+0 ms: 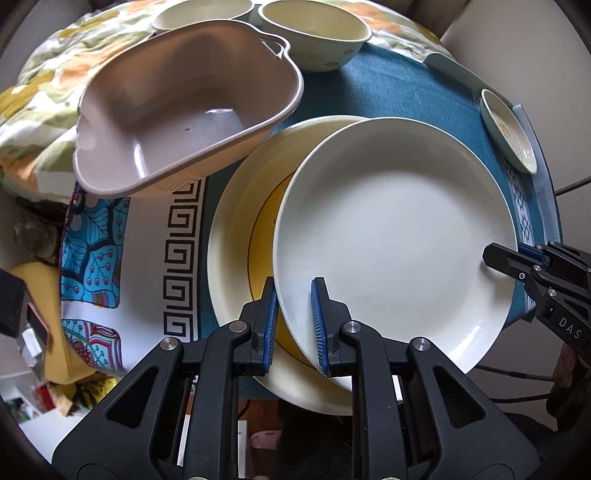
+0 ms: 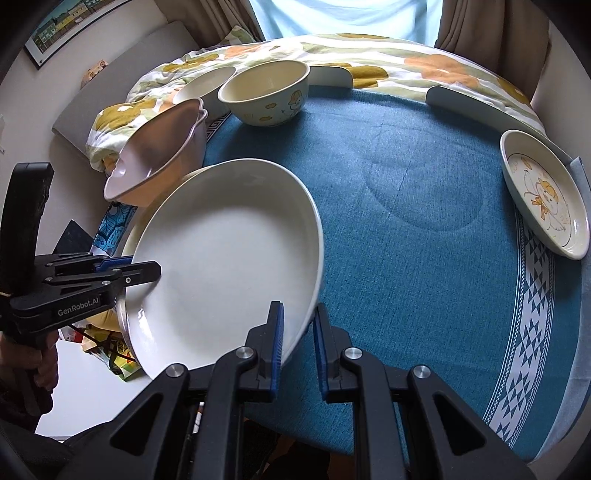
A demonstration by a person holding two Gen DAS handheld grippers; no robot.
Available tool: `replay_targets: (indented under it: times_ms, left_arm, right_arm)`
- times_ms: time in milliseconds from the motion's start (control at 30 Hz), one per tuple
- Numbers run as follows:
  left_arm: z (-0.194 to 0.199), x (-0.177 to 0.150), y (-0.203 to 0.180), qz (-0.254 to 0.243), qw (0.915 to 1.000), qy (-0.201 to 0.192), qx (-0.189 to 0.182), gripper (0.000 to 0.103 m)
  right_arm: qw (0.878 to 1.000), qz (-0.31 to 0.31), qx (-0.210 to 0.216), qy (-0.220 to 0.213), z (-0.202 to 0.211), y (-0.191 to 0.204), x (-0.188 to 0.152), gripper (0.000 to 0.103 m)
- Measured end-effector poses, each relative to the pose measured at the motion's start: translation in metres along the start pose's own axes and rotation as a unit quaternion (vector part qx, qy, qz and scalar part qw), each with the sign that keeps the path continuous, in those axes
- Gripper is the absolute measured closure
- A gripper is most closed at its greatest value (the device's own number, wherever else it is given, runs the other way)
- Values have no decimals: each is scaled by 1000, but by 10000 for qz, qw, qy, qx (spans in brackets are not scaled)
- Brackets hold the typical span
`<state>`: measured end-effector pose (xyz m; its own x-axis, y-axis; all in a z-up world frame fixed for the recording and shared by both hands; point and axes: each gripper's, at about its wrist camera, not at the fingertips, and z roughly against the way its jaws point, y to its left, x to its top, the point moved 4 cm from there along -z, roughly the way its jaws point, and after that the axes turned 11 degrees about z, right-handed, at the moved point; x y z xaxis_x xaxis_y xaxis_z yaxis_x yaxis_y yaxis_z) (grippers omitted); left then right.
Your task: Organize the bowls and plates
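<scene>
On the counter a teal woven cloth [image 2: 406, 229] with a white patterned border covers most of the top, and a second cloth [image 1: 110, 266] with a black key border and bright blue leaf prints lies along its left side. A flowered quilt [image 2: 388, 59] is bunched along the far edge, with curtains and a bright window behind it and a framed picture [image 2: 70, 22] on the left wall. The white plate [image 1: 399, 236] is held tilted above a yellow-centred plate [image 1: 236, 229], its rim pinched by the left claw [image 1: 293, 325] on one side and by the right claw [image 2: 298, 343] on the other. Beside it stands a pink tub [image 1: 184, 110], two cream bowls [image 2: 266, 92] farther back, and a small duck-printed dish [image 2: 543, 192] well apart at the right.
</scene>
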<state>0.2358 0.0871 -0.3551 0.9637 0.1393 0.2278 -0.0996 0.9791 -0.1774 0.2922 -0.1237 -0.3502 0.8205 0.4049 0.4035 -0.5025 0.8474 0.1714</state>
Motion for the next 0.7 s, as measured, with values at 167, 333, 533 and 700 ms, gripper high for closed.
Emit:
replay_targets:
  times_ms: [167,333,533,700]
  left_arm:
    - [-2,0,-5,-159,9994,-142,272,87]
    - [-1,-3,-15,-582,9938,-441,842,87]
    - [1,-6,-22,-835,9845,-690,1380,88]
    - [2,-8,-23,-918,9805,-752,1567,88]
  right_arm:
    - [10000,31,-19,-21,1,0,1,89]
    - [9999,154,-36,25,-2,3,3,89]
    - [9989,423,-195,54,-7,10,6,89]
    - [9974,633,-329,49,-9,13,8,89]
